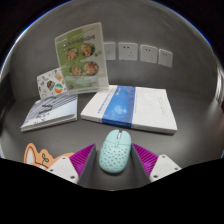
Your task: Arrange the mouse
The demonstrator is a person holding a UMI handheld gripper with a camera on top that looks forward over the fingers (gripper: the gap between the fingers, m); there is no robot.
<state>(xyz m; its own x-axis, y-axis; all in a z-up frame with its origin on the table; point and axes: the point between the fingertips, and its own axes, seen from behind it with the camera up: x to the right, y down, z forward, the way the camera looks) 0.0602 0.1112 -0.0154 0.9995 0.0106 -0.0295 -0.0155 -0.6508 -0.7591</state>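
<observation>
A pale mint-green mouse (115,150) with small dots on its shell lies lengthwise between my gripper's (114,149) two fingers, on the dark grey table (190,115). Its far end reaches a little beyond the fingertips. The left pink pad (84,158) and the right pink pad (146,158) close in on its two sides near the tips. Whether the mouse is lifted or resting on the table does not show.
Just beyond the mouse lies a white and blue book (132,106). A grey booklet (50,112) lies to its left. Behind them an illustrated sheet in a clear stand (80,60) is upright. Wall sockets (140,52) line the back wall. An orange and white thing (40,156) sits left of the left finger.
</observation>
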